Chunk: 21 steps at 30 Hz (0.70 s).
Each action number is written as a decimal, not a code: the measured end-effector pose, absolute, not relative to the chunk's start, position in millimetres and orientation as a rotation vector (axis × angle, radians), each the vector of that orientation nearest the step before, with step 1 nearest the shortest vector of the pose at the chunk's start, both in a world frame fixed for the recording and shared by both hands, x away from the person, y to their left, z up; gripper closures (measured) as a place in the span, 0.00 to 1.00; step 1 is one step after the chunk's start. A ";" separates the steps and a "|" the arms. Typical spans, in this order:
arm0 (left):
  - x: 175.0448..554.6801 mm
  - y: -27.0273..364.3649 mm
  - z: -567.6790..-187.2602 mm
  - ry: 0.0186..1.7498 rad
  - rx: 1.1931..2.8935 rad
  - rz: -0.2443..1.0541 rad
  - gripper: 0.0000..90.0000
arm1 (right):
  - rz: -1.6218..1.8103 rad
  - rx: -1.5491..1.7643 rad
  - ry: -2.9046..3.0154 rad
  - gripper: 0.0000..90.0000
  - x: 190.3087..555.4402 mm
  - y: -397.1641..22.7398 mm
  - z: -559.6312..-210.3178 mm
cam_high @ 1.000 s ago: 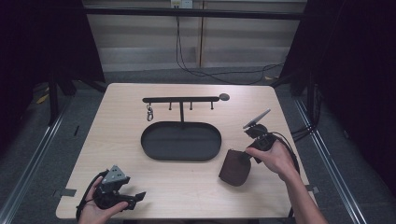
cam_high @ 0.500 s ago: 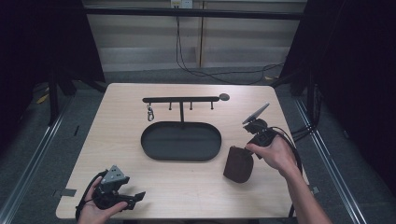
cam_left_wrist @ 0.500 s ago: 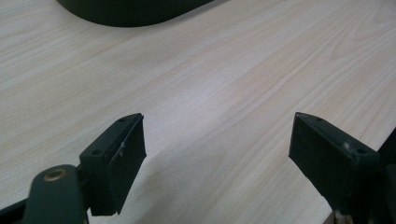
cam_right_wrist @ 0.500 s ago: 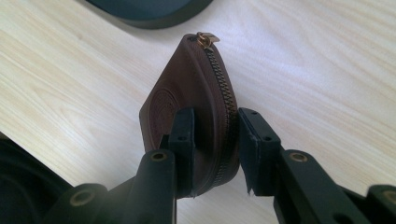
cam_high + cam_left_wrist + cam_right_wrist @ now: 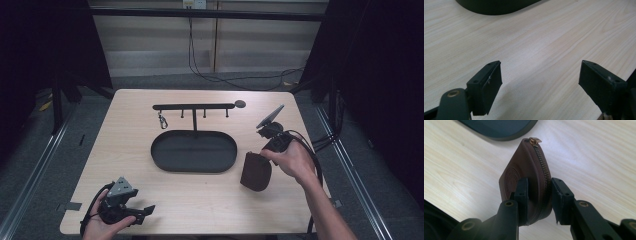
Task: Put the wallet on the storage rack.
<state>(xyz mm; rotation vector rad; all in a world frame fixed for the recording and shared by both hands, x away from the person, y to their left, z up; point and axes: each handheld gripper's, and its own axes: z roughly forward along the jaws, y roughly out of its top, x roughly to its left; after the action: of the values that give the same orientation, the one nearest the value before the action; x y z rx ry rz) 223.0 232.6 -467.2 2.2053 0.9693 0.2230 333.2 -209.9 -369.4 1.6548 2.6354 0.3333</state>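
The right claw (image 5: 537,195) is clenched on a zipped brown pouch (image 5: 529,177) just beside the black oval tray (image 5: 194,151); the left claw (image 5: 540,82) gapes

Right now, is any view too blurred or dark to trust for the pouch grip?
Right gripper view: brown pouch sharp and evenly lit, zipper clear, near gripper parts soft. Left gripper view: table grain sharp, tray edge dark. High view: table bright, surroundings black, pouch shaded by the right gripper.
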 end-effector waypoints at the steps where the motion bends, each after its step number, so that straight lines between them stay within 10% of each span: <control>1: 223.5 232.8 -467.3 0.965 2.208 0.229 0.21 | 0.330 1.654 2.635 0.76 334.2 -209.9 -367.4; 21: 224.1 235.1 -466.5 0.957 2.191 0.205 0.18 | 0.333 1.665 2.600 0.76 353.6 -208.3 -344.2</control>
<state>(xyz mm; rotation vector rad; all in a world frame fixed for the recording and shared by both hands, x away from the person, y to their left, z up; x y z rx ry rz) 224.1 235.1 -466.5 2.1915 0.9573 0.2049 353.6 -208.3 -344.2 1.6648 2.6004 0.3329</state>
